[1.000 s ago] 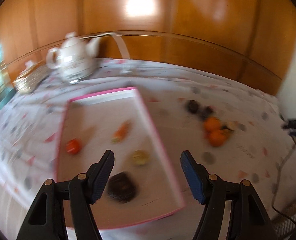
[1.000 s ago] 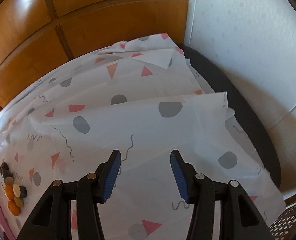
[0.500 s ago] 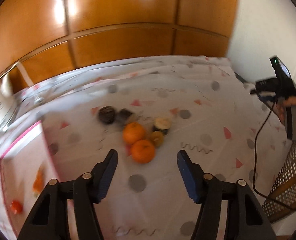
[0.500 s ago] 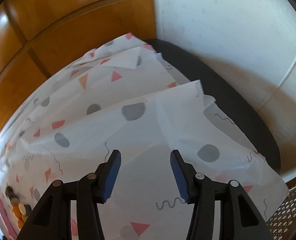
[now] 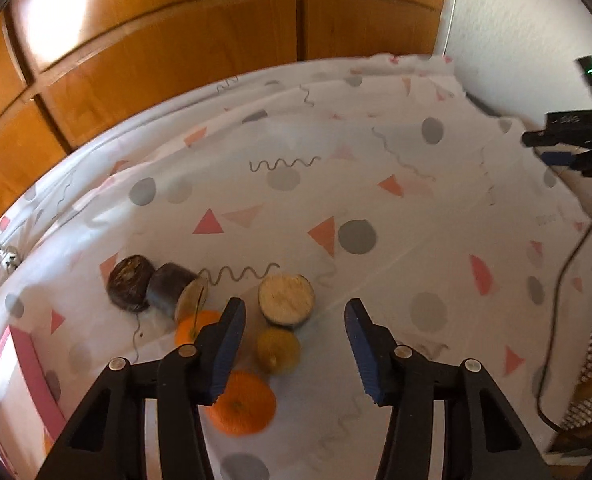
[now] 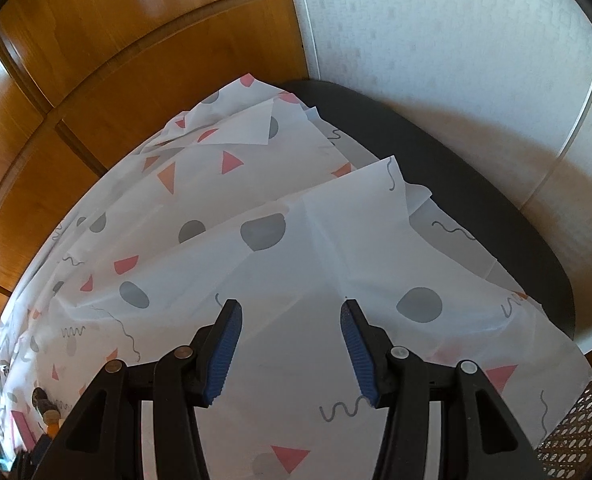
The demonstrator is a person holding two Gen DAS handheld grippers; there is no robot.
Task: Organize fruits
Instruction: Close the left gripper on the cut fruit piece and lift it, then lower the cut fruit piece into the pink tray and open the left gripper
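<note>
The left tongs (image 5: 294, 344) hang above a small group of fruits in the lower middle of the left wrist view. Their jaws have just been closing, but they are open and grip nothing. Between the two blue pads (image 5: 226, 354), lower down on the cloth, lie a yellowish fruit (image 5: 278, 350) and, just above it, a cut fruit with a pale flat face (image 5: 286, 300). A large orange (image 5: 242, 404) lies partly under the left pad, and a second orange (image 5: 194, 326) is partly hidden behind the same finger. To the left of these are two dark brown pieces (image 5: 132, 282), touching each other. All fruits rest on the white tablecloth (image 5: 356, 200) with grey dots and pink triangles that covers the desk. The pink rim of a tray (image 5: 36, 384) shows at the lower left edge.

The right tongs (image 6: 290, 344) are also open and empty, above a bare part of the same cloth in the right wrist view. At the right edge of the left view, these tongs appear as a dark device with a cable (image 5: 564, 300).
</note>
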